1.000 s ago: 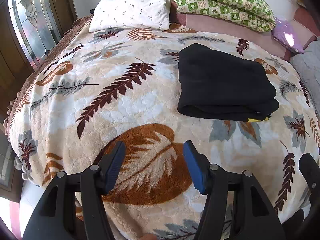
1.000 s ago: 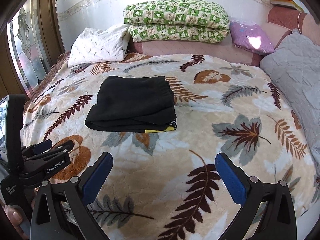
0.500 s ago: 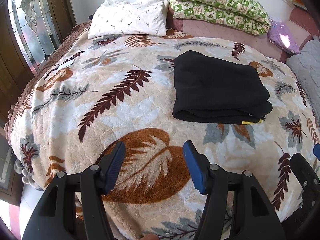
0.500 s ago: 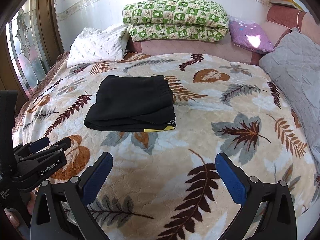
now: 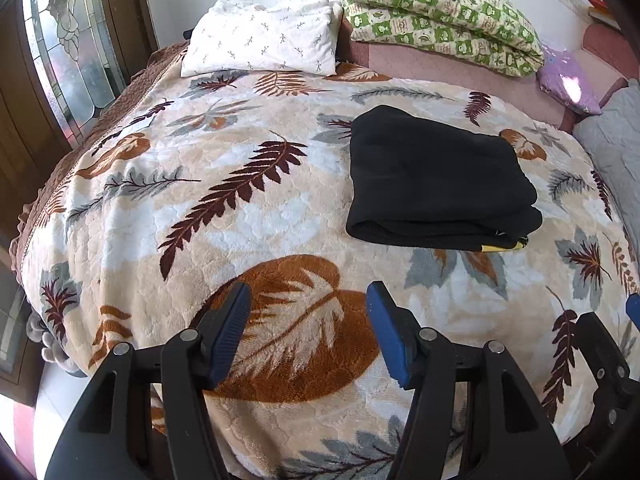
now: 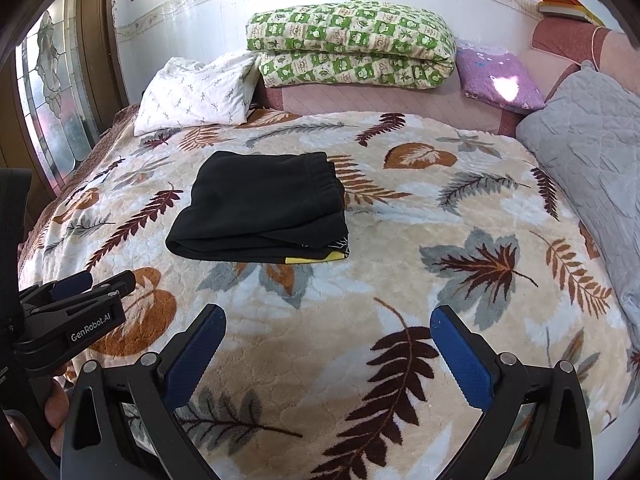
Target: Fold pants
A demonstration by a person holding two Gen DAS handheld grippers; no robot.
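Right wrist view: black pants folded flat on leaf-print blanket, well apart from both grippers; left gripper and right gripper hover over blanket's near edge, jaws apart, holding nothing.

Ahead of the right gripper and off to the left of its fingers, the folded pants lie on the blanket that covers the bed; from the left gripper they lie ahead and to the right of the fingers. Behind the pants, at the head of the bed, a pillow sits left and a folded quilt right of it. The left gripper shows just left of the right gripper's fingers.
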